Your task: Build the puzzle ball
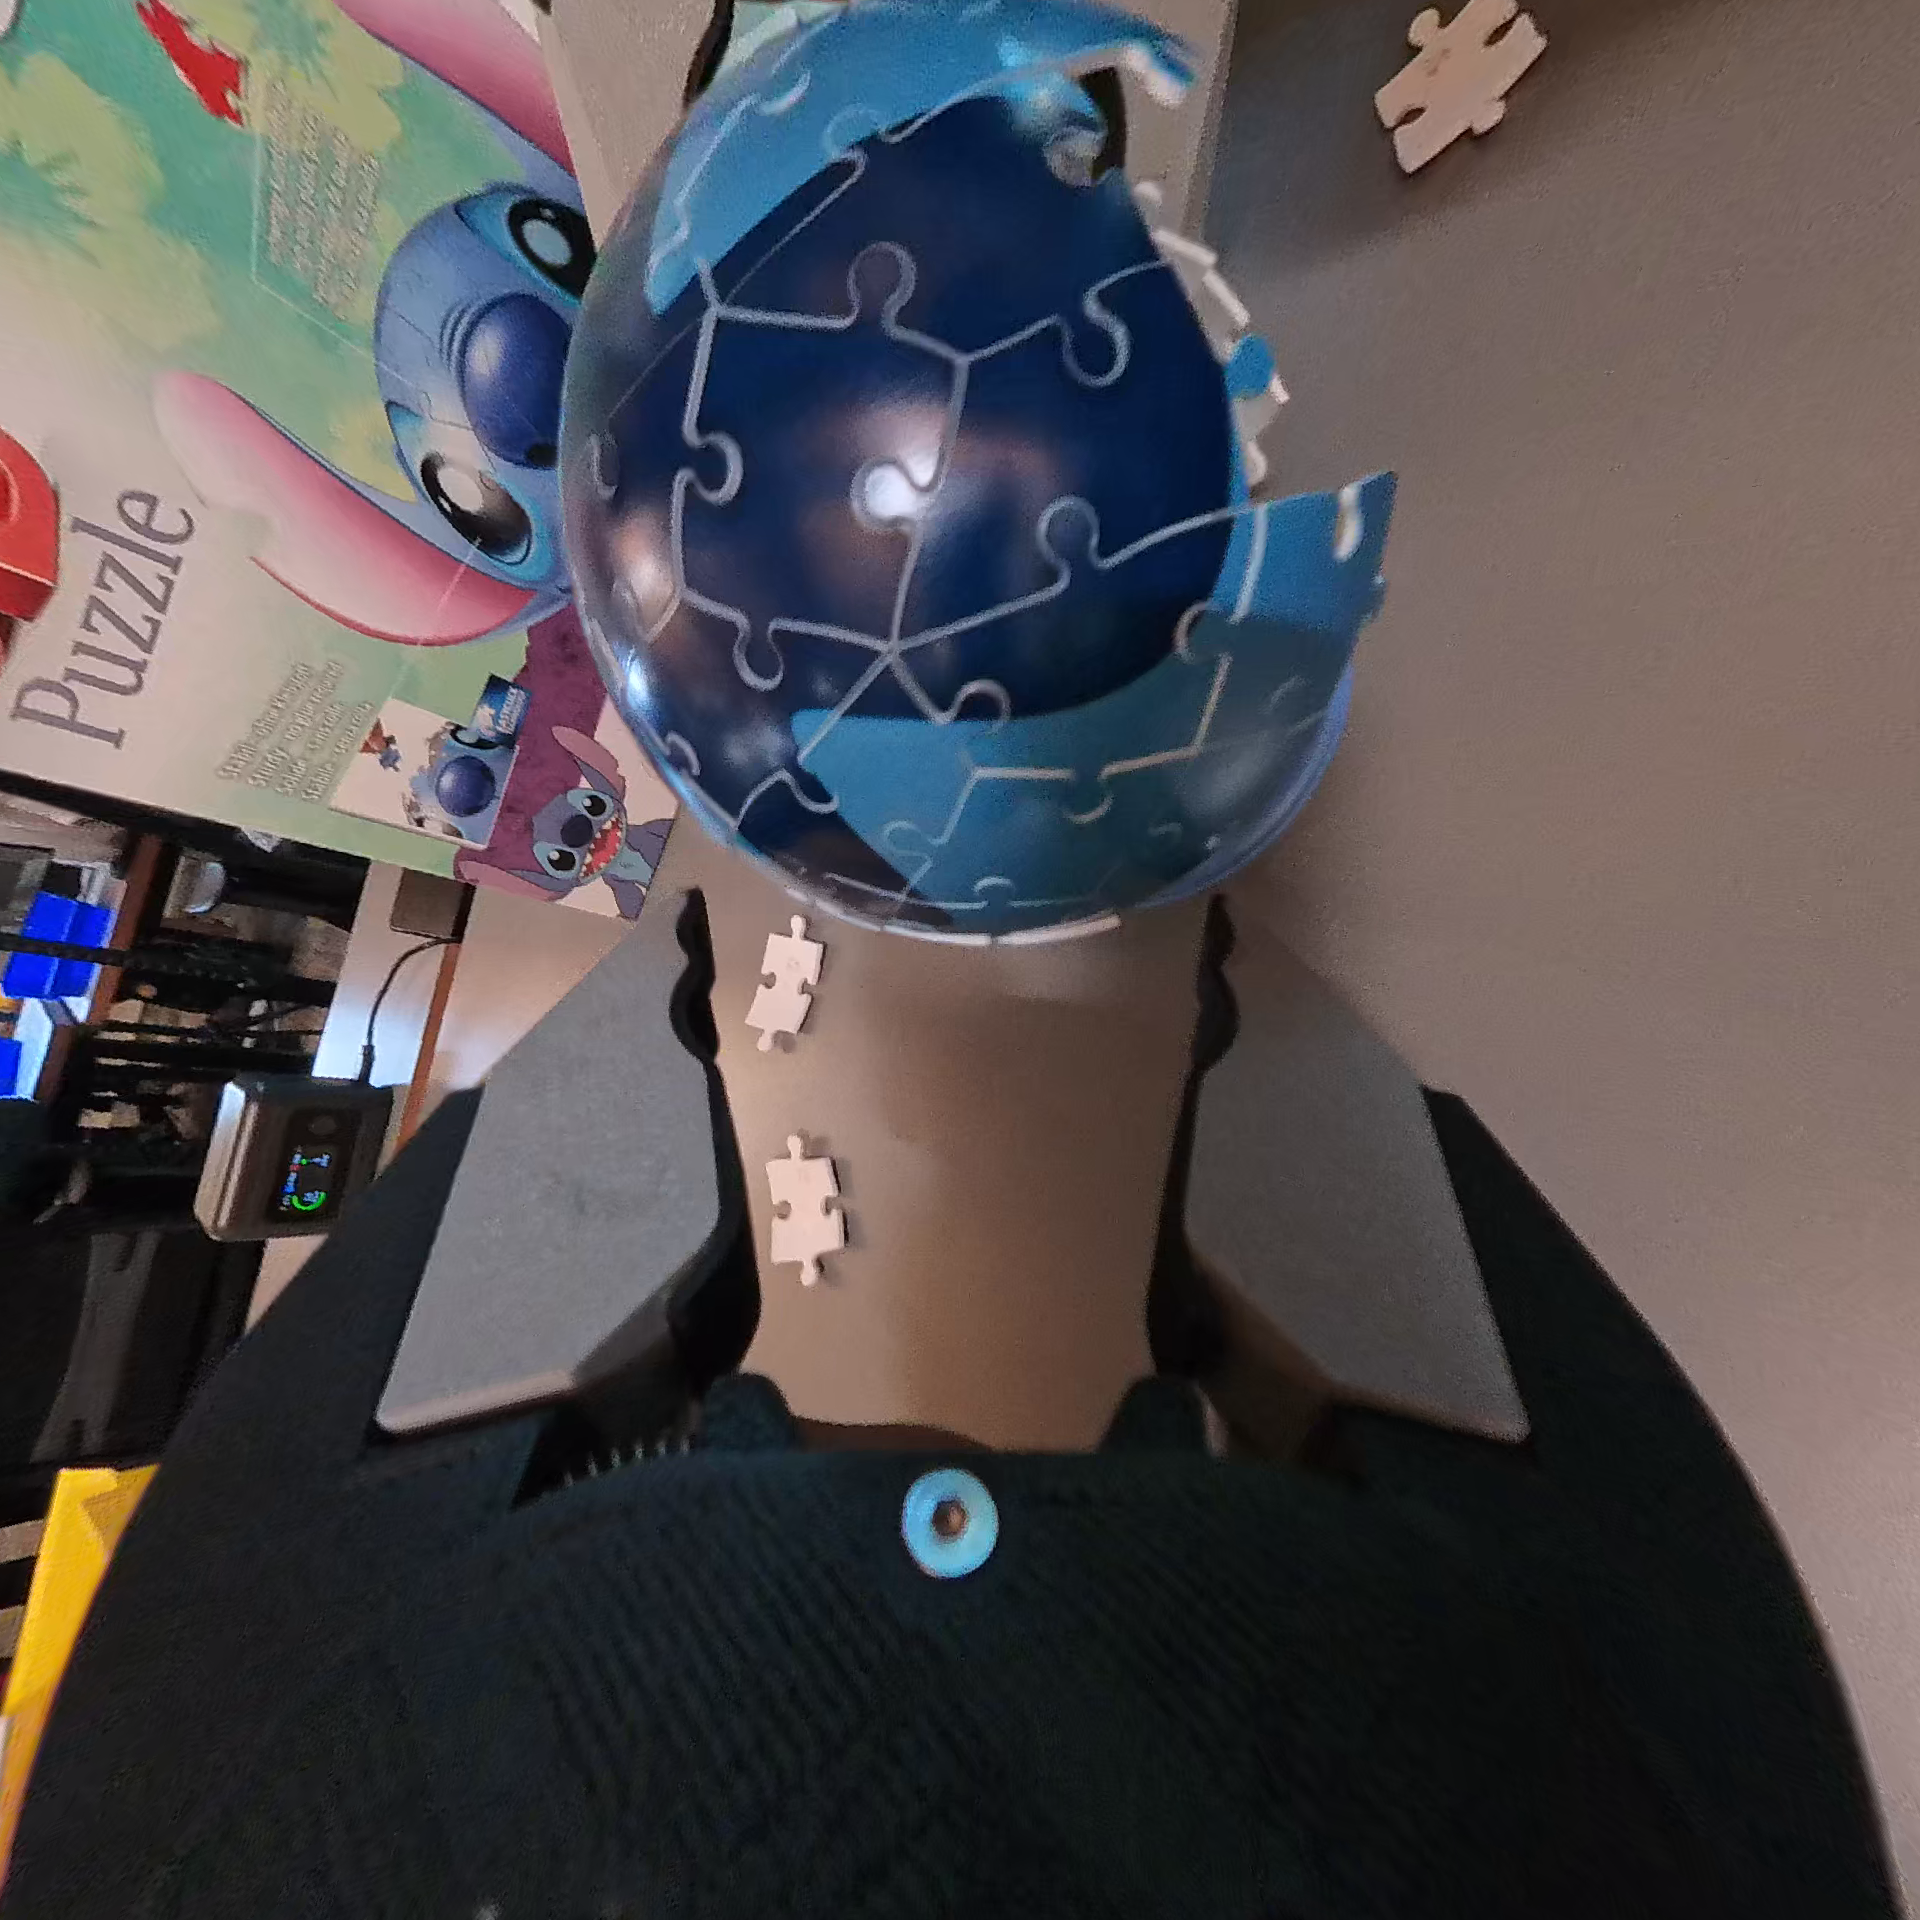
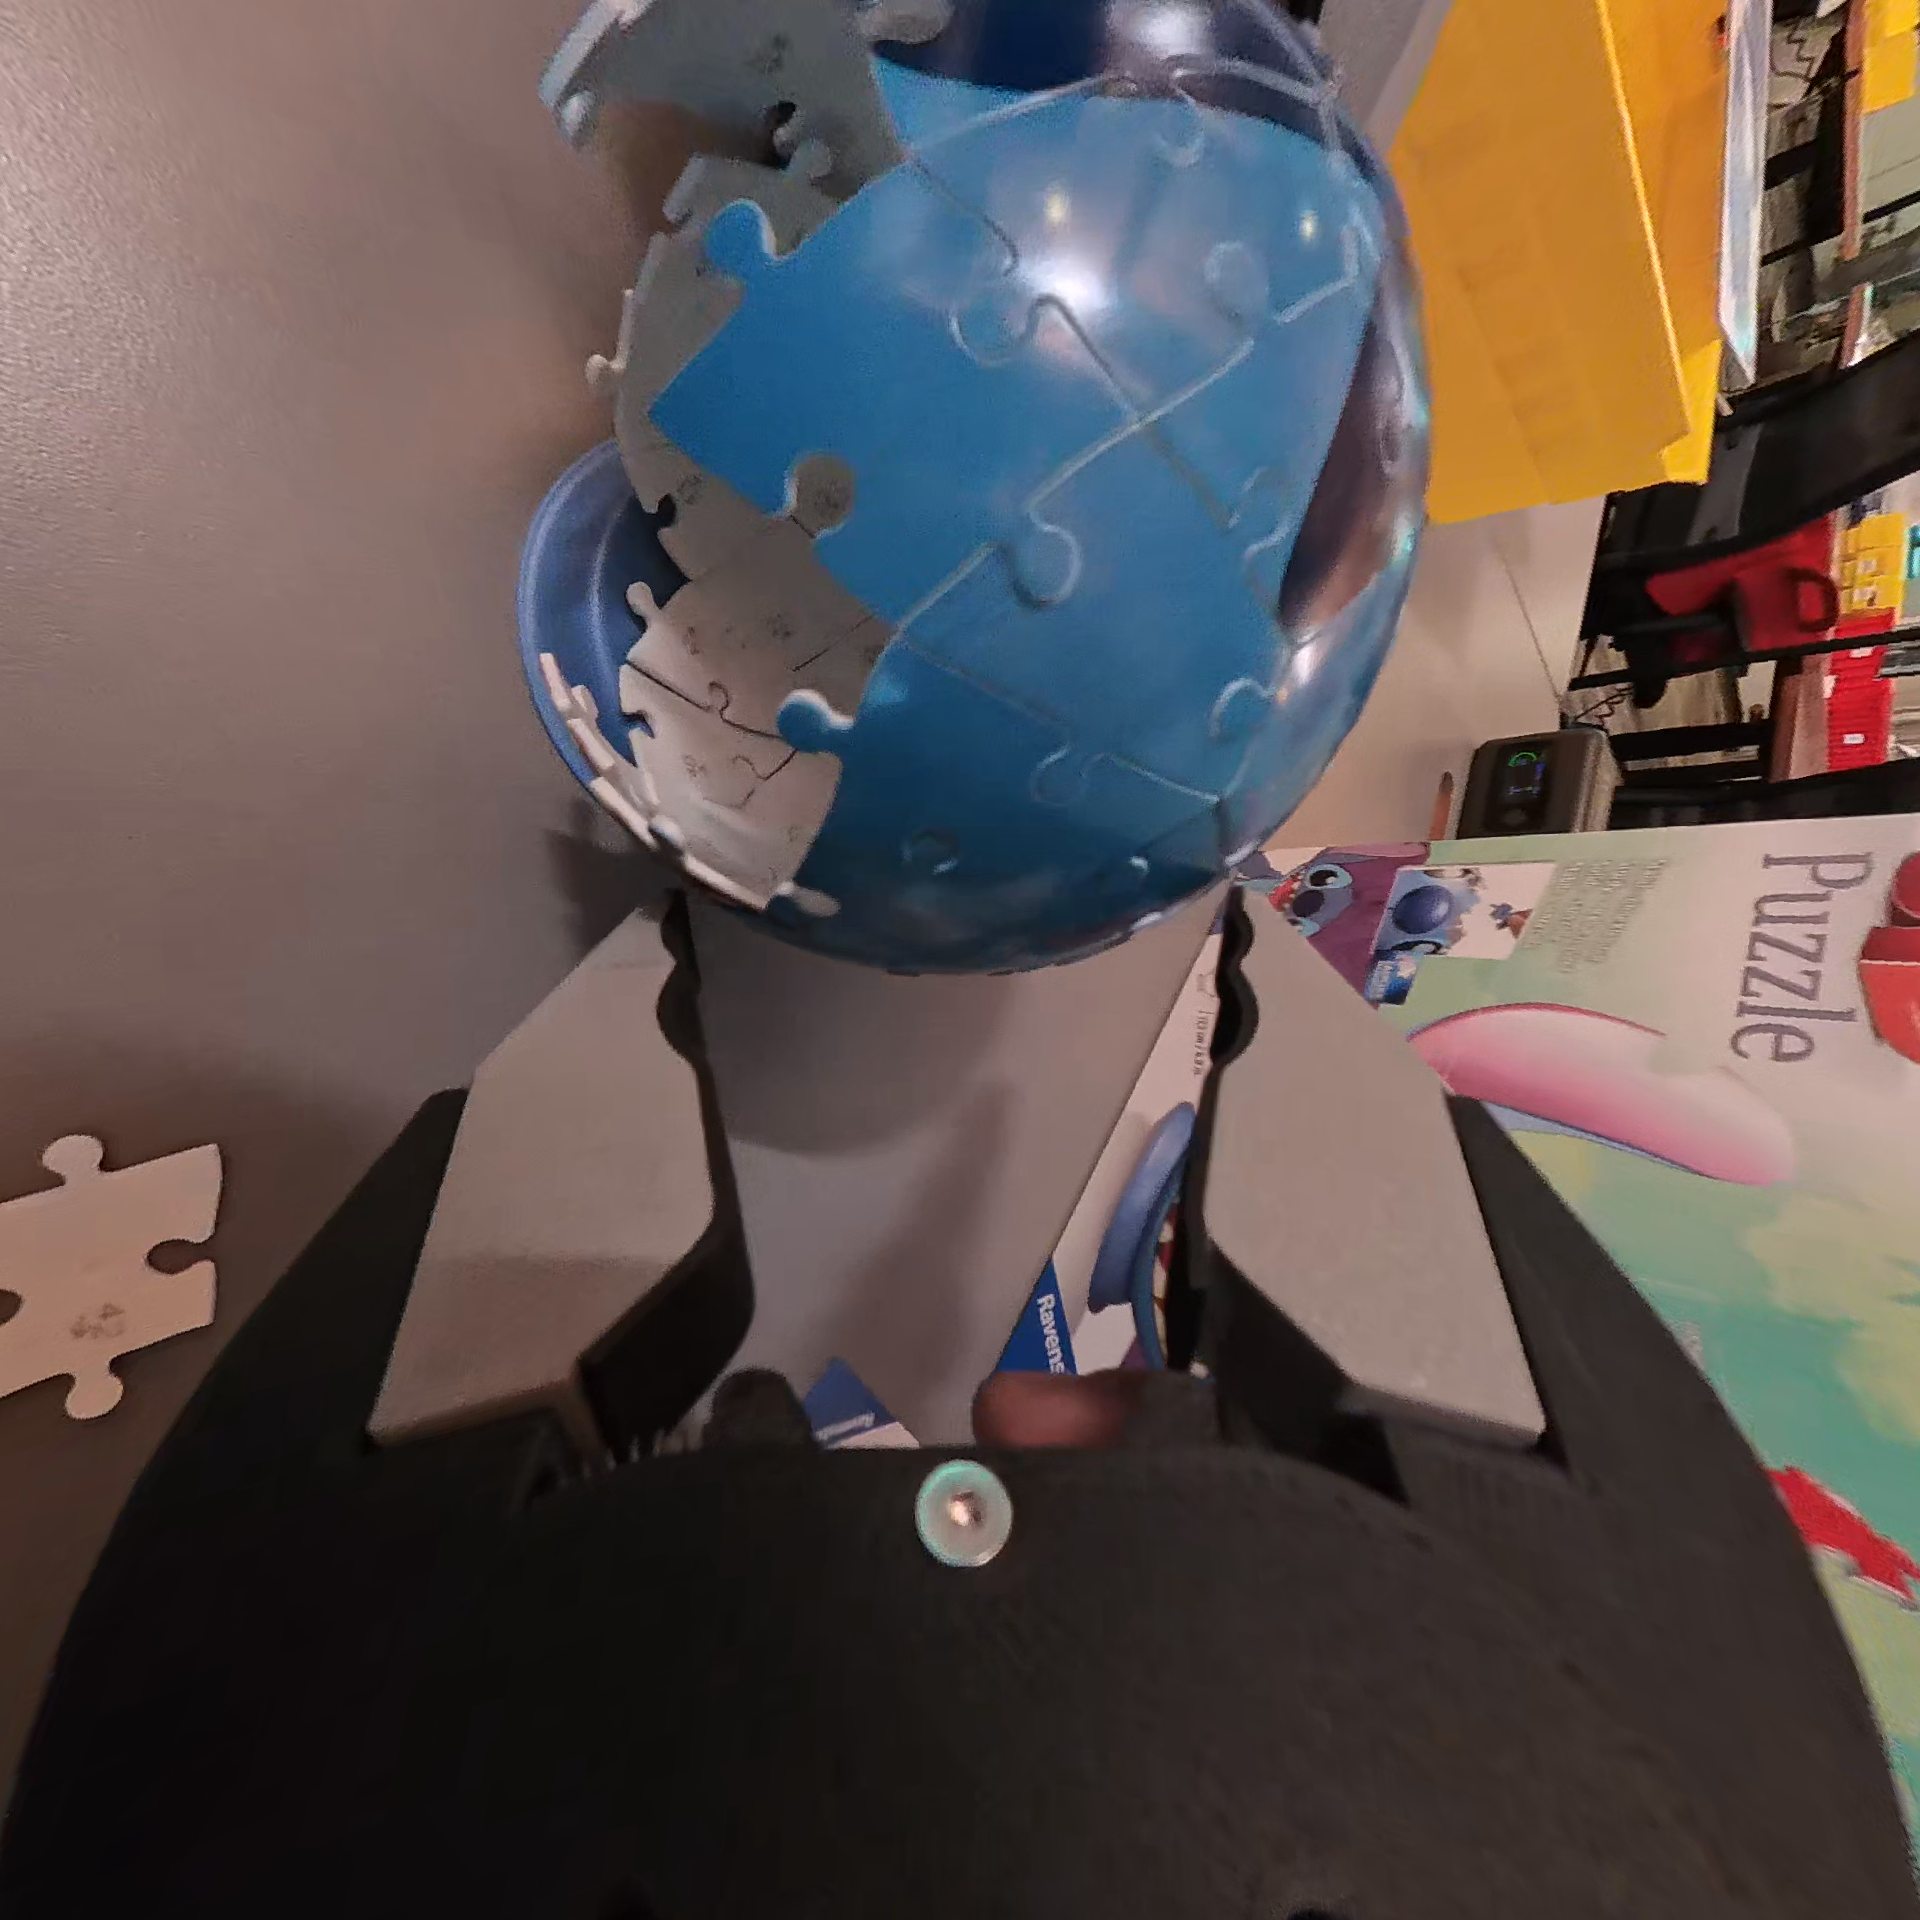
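The partly built puzzle ball (image 1: 935, 499) is made of glossy dark blue and light blue curved pieces, with an open gap on one side. In the right wrist view the ball (image 2: 1039, 468) shows the white backs of its pieces through that gap, next to a blue dish-shaped stand (image 2: 577, 582). My left gripper (image 1: 951, 914) is open wide, with its fingertips at the ball's near edge. My right gripper (image 2: 951, 920) is also open wide, its fingertips either side of the ball's near edge. I cannot tell whether either gripper presses on the ball.
Two loose white-backed pieces (image 1: 787, 982) (image 1: 805, 1205) lie on the grey table between my left fingers, another (image 1: 1460, 78) at the far right. One piece (image 2: 104, 1268) lies left of my right gripper. The puzzle box (image 1: 260, 416) (image 2: 1662, 1091) lies beside the ball. A small grey device (image 1: 291, 1158) stands at the table edge. The grippers' ends are close to 10 centimeters from one another. From the left gripper's tips to the small grey device (image 1: 291, 1158) is close to 35 centimeters.
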`<state>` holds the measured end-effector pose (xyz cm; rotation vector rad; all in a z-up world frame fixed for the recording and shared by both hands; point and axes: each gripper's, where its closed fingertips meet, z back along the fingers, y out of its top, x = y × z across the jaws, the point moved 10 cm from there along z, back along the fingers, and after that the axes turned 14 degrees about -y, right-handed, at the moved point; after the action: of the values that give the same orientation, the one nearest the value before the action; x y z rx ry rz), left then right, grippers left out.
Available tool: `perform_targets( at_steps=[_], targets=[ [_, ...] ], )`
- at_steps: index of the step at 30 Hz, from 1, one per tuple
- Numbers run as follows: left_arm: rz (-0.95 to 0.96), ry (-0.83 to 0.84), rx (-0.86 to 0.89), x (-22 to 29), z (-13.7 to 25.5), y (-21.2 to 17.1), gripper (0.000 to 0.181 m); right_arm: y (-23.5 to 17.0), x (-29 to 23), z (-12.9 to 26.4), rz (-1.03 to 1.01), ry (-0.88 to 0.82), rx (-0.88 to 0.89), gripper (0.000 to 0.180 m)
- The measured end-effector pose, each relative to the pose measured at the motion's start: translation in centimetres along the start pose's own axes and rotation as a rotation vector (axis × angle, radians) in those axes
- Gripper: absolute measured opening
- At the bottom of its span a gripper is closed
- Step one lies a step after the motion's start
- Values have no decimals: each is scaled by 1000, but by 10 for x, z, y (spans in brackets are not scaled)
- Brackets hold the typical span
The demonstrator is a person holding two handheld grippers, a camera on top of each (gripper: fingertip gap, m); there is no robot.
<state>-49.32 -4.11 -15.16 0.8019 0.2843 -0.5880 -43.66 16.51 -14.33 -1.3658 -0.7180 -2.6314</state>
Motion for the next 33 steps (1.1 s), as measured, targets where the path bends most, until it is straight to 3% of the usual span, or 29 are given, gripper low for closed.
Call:
perform_targets(
  at_steps=[9,17,25,33],
  targets=[
    [78,-91,60,-12,1,-6,104,-4,0,-4,-86,119,34,102],
    [126,-328,37,-22,-14,0,107,-5,6,-16,-139,234,68,106],
    [120,-357,20,-27,-25,1,110,-10,9,-26,-128,270,60,108],
    [52,-280,-21,-23,-20,6,109,-3,9,-20,-68,234,80,106]
  ],
)
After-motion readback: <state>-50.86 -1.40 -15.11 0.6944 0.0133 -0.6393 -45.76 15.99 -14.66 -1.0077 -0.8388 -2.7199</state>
